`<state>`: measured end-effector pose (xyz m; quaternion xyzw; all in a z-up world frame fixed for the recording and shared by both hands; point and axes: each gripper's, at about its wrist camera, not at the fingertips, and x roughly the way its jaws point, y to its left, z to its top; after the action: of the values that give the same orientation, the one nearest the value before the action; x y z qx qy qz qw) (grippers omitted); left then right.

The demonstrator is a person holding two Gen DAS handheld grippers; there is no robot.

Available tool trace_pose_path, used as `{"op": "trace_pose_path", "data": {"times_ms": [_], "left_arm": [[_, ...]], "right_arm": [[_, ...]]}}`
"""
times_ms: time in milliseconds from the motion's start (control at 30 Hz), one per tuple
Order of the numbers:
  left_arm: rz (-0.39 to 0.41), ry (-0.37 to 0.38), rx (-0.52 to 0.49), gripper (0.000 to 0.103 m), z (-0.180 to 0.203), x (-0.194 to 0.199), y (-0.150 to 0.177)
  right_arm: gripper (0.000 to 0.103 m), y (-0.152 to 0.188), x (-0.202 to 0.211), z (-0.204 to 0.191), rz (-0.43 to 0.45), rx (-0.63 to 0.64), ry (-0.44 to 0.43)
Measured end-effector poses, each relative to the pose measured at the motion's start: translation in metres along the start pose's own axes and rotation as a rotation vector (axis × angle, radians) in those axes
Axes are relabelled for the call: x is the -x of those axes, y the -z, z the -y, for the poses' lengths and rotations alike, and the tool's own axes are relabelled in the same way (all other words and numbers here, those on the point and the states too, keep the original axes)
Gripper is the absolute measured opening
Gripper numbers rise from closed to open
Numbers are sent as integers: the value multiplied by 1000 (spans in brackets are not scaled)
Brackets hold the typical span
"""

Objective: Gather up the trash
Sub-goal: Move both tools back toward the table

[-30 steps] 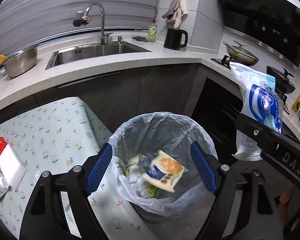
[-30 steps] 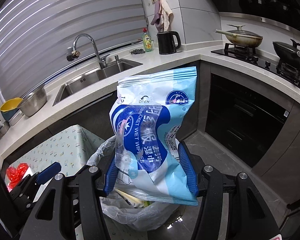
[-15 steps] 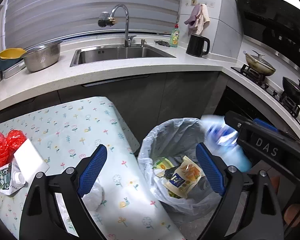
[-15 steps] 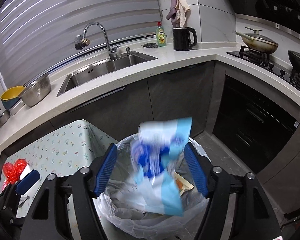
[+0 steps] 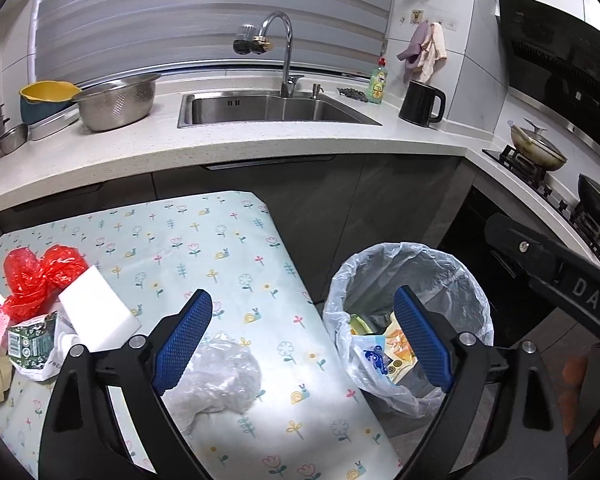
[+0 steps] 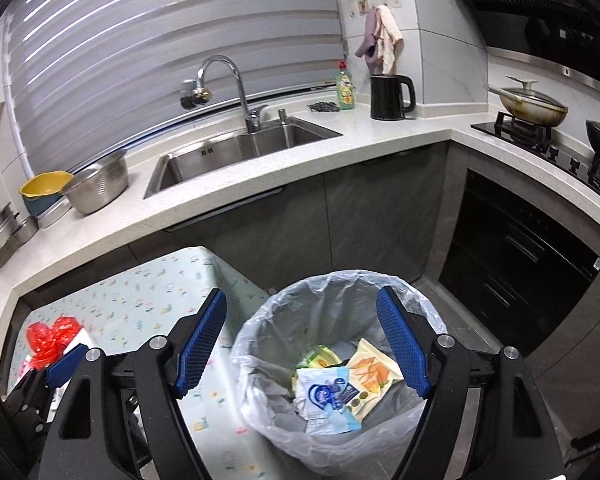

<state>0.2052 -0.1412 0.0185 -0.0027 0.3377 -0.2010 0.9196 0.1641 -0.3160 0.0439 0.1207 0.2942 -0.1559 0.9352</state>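
Our right claw (image 6: 302, 344) hangs over the bin (image 6: 340, 364), jaws wide and just been opening, nothing between them. The wipes pack (image 6: 324, 400) lies down in the liner, blue and white, next to a yellow wrapper (image 6: 370, 376) and a green one (image 6: 320, 356). Our left claw (image 5: 302, 344) is spread wide too, also just been opening, empty, held above the edge of the flowered bench (image 5: 220, 248). Right below it on the cloth lies a crumpled clear plastic (image 5: 216, 384). Far left on the bench we've got a red bag (image 5: 36, 276), a white block (image 5: 98, 316) and a small green carton (image 5: 32, 346) bunched together. The bin stands on the floor just beside the bench.
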Motion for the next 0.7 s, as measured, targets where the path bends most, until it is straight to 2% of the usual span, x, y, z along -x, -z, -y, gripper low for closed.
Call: {"op": "trace_pose_path", "data": {"times_ms": [267,700], "left_arm": [[25,-40,35,88,-33,28,1],[66,-140,99,91,-113,83,5]], "right_arm": [[76,-3,26,-36,29,47,-48],[80,6,57,-105,36,121,-128]]}}
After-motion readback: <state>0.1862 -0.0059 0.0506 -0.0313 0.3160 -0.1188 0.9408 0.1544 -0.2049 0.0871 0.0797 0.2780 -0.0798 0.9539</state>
